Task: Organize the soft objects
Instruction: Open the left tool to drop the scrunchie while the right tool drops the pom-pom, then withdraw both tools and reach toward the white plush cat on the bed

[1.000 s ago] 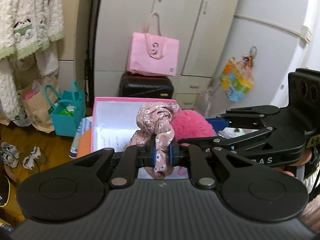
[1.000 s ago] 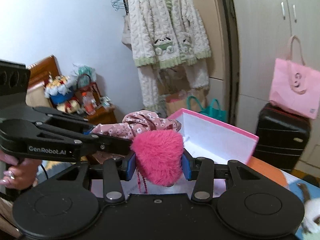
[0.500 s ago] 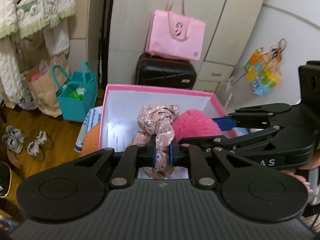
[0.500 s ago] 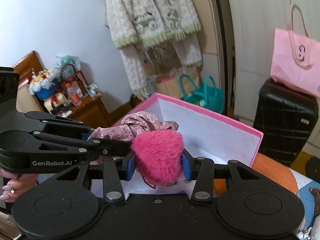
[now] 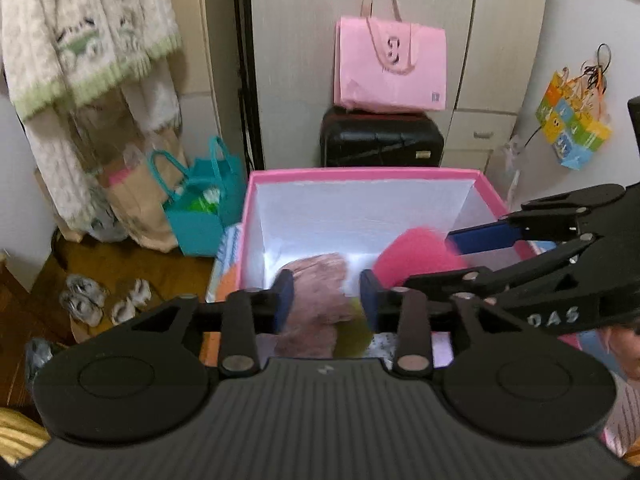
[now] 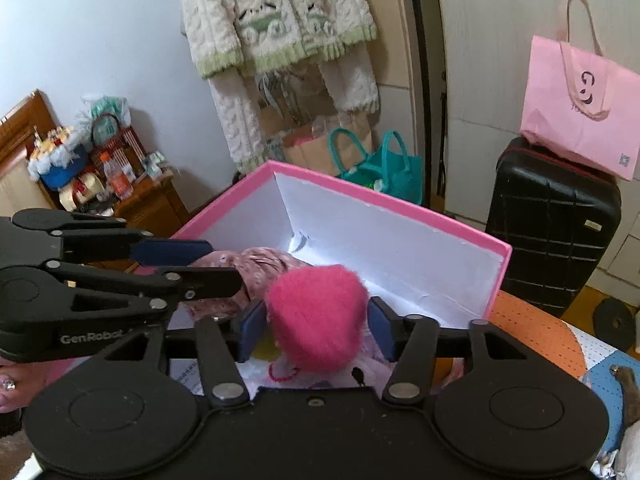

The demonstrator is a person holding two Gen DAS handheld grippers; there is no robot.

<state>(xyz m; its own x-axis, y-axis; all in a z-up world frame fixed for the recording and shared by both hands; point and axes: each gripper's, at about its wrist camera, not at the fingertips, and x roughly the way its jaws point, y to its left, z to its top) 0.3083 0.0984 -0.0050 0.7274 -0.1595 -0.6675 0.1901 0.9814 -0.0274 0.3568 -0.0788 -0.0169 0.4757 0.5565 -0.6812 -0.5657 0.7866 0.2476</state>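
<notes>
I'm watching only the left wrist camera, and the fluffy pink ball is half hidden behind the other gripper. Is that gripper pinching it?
Observer: No. The right wrist view shows that the right gripper has just been opening its jaws. The fluffy pink ball sits between the pads, unsqueezed.
Visitor: What's underneath the ball?
Observer: A small pink bead string, lying on pale things in the pink box.
Visitor: Is there anything in the room that I can't see?
Observer: Yes, a wooden side table beyond the box, crowded with bottles and trinkets.
</notes>
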